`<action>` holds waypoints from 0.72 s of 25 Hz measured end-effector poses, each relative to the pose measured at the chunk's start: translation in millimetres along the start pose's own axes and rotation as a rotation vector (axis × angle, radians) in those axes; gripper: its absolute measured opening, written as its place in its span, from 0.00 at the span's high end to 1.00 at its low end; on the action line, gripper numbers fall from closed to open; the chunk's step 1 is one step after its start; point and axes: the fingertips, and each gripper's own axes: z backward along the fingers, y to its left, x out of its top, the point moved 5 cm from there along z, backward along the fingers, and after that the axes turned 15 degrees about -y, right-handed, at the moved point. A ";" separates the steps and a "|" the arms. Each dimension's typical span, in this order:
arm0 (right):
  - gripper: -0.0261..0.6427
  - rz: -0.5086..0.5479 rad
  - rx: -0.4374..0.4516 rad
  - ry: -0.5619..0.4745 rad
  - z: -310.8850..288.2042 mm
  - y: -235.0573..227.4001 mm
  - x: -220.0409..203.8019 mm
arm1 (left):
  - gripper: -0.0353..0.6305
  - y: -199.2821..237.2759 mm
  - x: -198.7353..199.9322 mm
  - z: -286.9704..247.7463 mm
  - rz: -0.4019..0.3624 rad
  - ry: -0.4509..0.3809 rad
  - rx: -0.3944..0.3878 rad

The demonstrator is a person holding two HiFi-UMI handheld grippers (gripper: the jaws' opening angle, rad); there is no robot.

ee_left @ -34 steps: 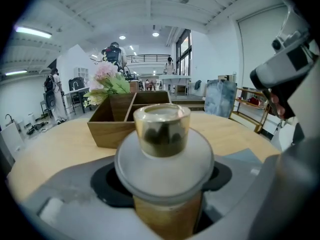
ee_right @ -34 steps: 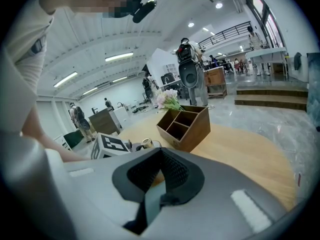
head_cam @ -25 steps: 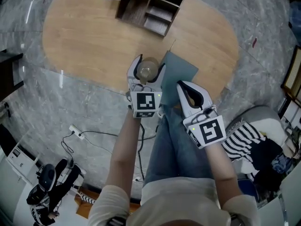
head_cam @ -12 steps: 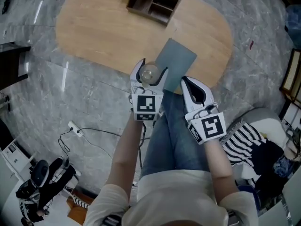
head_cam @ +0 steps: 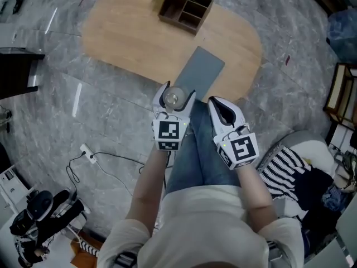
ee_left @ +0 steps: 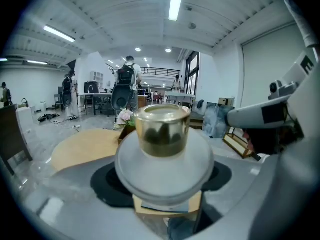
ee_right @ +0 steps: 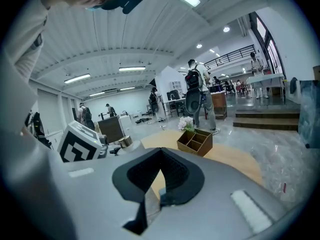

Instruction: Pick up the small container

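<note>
Left gripper view shows the small container (ee_left: 162, 126) centred between the jaws of the left gripper (head_cam: 179, 91). The container is a short, clear, yellow-tinted cylinder with something dark inside, and it sits on a wider pale disc. The jaws stand wide and close on it from both sides, so the container is held off the table (head_cam: 128, 43). In the head view it hangs just past the near edge of the table, above the person's knee and near the grey mat (head_cam: 199, 71) that lies on the table.

The right gripper (ee_right: 161, 156) has its pads brought together at the tips with nothing between them. It hangs beside the left gripper, also just off the near edge of the table.

Handling assessment:
- Weight: probably light, given the small body and thin clear wall.
- Stiffness: rigid. The wall looks like glass or hard plastic, so treat it as breakable.
- Surface: smooth and glossy, and likely to slip under a weak grip.
- Grip point: the round wall across its widest line. The disc below can act as a stop if the container slides.
- Attitude: keep it upright. Whether the top is sealed cannot be told.

The wooden box (head_cam: 186, 10) at the far edge of the table is well apart from both grippers.
</note>
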 end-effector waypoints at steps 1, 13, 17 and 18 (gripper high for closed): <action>0.96 0.004 0.006 -0.004 4.0 4.6 7.2 | 0.43 -2.4 6.5 7.7 0.005 -0.002 0.005; 0.96 0.025 0.045 -0.068 48.4 52.4 87.8 | 0.43 -26.2 98.6 90.8 0.049 -0.052 0.055; 0.96 0.036 0.070 -0.081 65.5 68.3 108.0 | 0.43 -37.9 122.1 115.0 0.054 -0.065 0.056; 0.96 0.041 0.076 -0.083 69.6 71.4 113.2 | 0.43 -41.4 128.0 120.1 0.055 -0.071 0.053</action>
